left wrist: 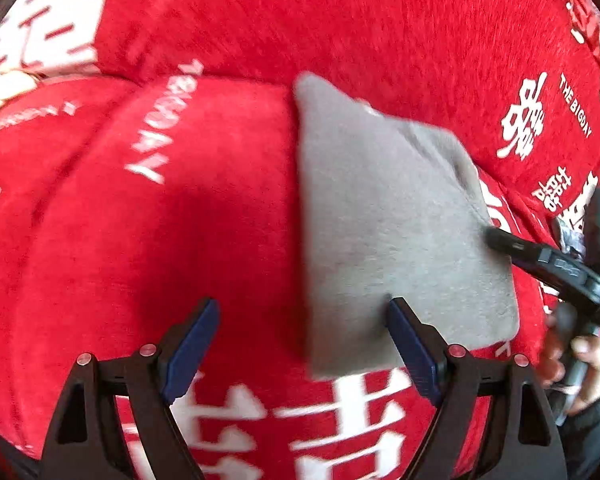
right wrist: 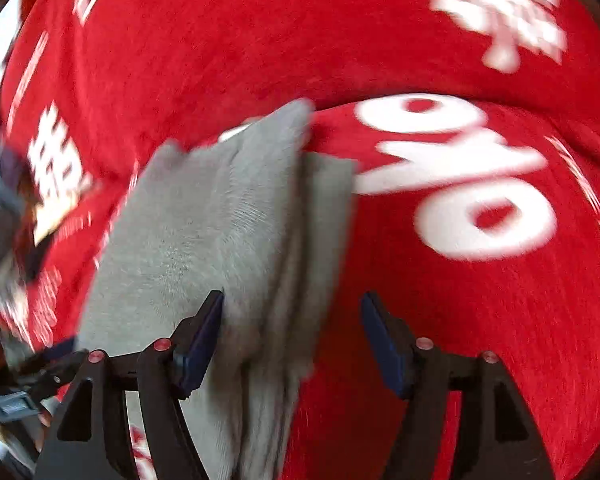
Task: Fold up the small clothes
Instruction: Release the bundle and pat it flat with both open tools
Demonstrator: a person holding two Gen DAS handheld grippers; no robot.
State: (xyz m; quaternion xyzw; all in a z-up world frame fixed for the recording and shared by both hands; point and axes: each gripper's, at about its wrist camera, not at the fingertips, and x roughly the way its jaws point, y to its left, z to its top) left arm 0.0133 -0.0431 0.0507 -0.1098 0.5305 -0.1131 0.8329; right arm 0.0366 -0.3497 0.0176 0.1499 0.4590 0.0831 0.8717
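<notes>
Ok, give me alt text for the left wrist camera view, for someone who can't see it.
A folded grey garment lies on a red blanket printed with white lettering. The left gripper is open over the garment's near left edge, gripping nothing. The right gripper, held in a hand, reaches in from the right.

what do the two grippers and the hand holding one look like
The left gripper and right gripper match: black triangular frames, dark blue pads lining the fingers, and small red-centred screws at the joints. The hand around the right gripper's grey handle shows a dark sleeve.
</notes>
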